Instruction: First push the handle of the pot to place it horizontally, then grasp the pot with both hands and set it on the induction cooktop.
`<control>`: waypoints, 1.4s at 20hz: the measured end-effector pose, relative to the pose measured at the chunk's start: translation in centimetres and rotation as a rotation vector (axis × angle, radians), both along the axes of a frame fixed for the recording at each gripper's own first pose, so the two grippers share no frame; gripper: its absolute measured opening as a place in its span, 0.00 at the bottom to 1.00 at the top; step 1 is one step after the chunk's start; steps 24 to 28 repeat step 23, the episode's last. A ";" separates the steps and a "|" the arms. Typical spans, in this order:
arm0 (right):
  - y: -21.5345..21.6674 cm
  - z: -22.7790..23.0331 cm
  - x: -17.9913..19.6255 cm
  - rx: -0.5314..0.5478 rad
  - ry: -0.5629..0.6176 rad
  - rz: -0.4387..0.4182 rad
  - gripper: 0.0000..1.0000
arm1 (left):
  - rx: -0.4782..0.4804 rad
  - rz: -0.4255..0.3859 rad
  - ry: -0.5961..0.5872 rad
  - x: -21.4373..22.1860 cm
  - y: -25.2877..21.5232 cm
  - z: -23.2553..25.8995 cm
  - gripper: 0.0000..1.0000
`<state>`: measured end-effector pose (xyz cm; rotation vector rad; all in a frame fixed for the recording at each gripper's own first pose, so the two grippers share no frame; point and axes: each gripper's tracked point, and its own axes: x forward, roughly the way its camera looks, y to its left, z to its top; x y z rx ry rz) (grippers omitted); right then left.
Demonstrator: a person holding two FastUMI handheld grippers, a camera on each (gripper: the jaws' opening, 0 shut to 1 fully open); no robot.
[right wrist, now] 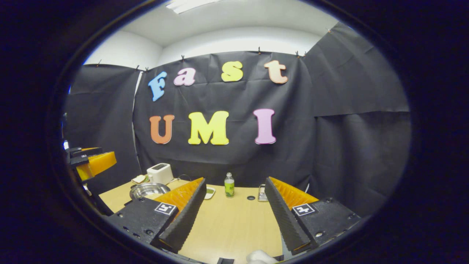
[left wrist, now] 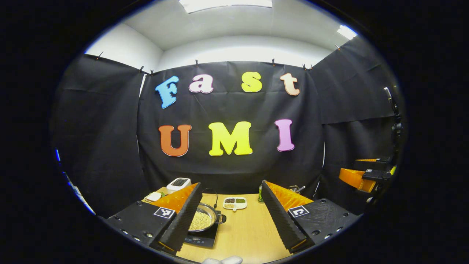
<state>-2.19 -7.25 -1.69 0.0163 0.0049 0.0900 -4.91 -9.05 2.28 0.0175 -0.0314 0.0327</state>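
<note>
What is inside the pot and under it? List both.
Inside the pot: a heap of small pale yellow grains. Under it: the black induction cooktop, its front panel showing. The left gripper's finger covers the pot's left side, so that part can't be checked.

Black cloth hangs on clips as the booth's back wall (left wrist: 234,110) and side walls (right wrist: 359,102), creased and reaching down behind the light wooden surface (right wrist: 231,223). Above the cloth, plain white room walls (left wrist: 124,47) meet a white ceiling (left wrist: 234,22), where bright rectangular ceiling light panels (left wrist: 225,3) glow, one more at the right (left wrist: 346,32).
</note>
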 end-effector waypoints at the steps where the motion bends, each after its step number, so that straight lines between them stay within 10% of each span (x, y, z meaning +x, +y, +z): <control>1: -1.0 0.4 -0.7 0.001 -0.012 -0.013 1.00 | -0.004 0.002 -0.001 -0.6 -0.2 0.2 0.96; 28: -5.0 2.3 -6.0 0.061 -0.039 -0.069 1.00 | 0.021 0.000 -0.025 -3.7 -1.6 1.6 0.96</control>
